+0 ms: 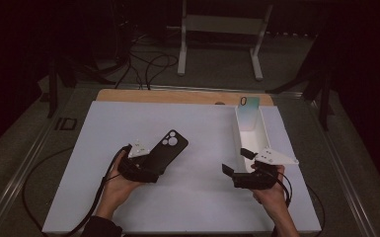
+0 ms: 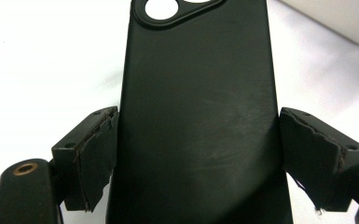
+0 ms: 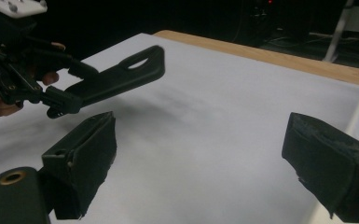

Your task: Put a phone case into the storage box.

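A black phone case with round camera cut-outs is clamped at its lower end in my left gripper. In the left gripper view the case fills the gap, and both pads press on its long edges. The right gripper view shows the case held clear above the white board, pointing right. My right gripper hovers at the board's right, next to the near end of a white tray. Its jaws stand wide apart with bare board between them.
A teal phone case stands upright at the far end of the white tray. The white board lies on a wooden tabletop. Cables and a white frame are on the floor beyond.
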A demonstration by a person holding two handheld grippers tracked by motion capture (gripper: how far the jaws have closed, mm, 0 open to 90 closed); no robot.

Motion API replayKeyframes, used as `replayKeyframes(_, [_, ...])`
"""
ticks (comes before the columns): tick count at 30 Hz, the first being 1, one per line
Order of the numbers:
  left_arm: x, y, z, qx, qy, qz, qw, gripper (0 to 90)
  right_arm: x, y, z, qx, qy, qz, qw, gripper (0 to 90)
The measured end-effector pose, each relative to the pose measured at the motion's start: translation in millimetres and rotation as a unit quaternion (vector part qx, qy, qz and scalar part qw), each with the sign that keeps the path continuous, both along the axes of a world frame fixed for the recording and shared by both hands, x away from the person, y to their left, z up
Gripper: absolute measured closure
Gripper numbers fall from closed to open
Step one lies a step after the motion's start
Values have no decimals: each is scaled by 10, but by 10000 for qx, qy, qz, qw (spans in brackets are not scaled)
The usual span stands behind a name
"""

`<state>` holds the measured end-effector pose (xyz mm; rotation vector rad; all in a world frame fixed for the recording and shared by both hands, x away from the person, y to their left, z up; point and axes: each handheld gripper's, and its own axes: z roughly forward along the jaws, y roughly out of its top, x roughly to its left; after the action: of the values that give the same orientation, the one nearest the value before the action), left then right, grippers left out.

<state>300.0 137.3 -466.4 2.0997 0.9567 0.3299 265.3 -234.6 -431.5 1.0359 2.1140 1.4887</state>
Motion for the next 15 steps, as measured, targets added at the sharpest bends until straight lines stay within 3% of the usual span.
replayKeyframes(15, [-137,-184,210,-144,-332,-333,9988,155,150,325,138,93,257,331,9991,111])
